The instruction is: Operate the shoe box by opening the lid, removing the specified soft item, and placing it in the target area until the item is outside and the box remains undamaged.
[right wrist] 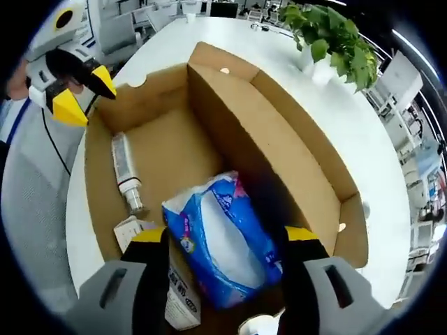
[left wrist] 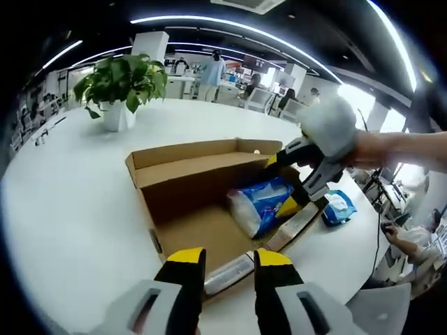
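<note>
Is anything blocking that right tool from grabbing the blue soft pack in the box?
Nothing visible. The lid is open, and the right tool already straddles the blue pack, open jaws on either side.

One open cardboard box (right wrist: 300, 132), one blue-and-white soft pack (right wrist: 223, 241) inside, one tube (right wrist: 126, 174), one small white carton (right wrist: 174, 293). Also one potted plant (left wrist: 122, 87), one blue wipes pack (left wrist: 339, 207) outside, two grippers.

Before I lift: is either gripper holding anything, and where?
The right gripper straddles the blue tissue pack across its width; firm contact cannot be told. The left gripper holds nothing.
</note>
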Demonstrator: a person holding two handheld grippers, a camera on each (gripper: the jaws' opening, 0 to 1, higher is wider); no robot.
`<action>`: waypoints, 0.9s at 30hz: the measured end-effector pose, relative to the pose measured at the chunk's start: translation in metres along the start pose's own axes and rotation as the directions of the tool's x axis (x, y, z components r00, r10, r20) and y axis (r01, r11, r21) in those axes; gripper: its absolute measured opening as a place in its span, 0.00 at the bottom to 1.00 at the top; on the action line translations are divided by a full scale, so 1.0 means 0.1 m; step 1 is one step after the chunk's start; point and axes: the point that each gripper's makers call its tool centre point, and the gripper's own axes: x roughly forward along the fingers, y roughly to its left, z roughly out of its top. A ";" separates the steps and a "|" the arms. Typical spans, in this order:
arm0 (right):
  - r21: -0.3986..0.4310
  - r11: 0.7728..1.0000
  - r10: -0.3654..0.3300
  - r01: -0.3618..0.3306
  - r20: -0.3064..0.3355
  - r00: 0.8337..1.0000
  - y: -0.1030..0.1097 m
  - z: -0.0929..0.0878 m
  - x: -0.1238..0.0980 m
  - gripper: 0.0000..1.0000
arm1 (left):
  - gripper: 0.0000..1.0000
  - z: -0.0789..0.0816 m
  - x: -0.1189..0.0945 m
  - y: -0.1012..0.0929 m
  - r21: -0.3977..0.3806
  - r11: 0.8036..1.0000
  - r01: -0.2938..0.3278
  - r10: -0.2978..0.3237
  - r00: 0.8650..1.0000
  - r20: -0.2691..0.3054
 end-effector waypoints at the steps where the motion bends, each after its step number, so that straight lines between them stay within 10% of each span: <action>1: -0.013 1.000 0.000 0.000 -0.020 1.000 -0.01 -0.03 0.02 0.64 | 0.27 -0.01 0.00 -0.01 -0.003 1.000 0.003 -0.003 1.000 -0.002; 13: -0.054 0.997 0.038 -0.047 -0.150 0.988 0.02 -0.20 0.31 0.62 | 0.28 0.03 0.05 0.06 -0.003 1.000 -0.002 0.002 1.000 -0.018; 27: -0.056 0.995 0.078 -0.086 -0.128 0.989 0.05 -0.22 0.40 0.60 | 0.27 0.04 0.12 0.12 -0.024 1.000 -0.006 0.005 1.000 -0.020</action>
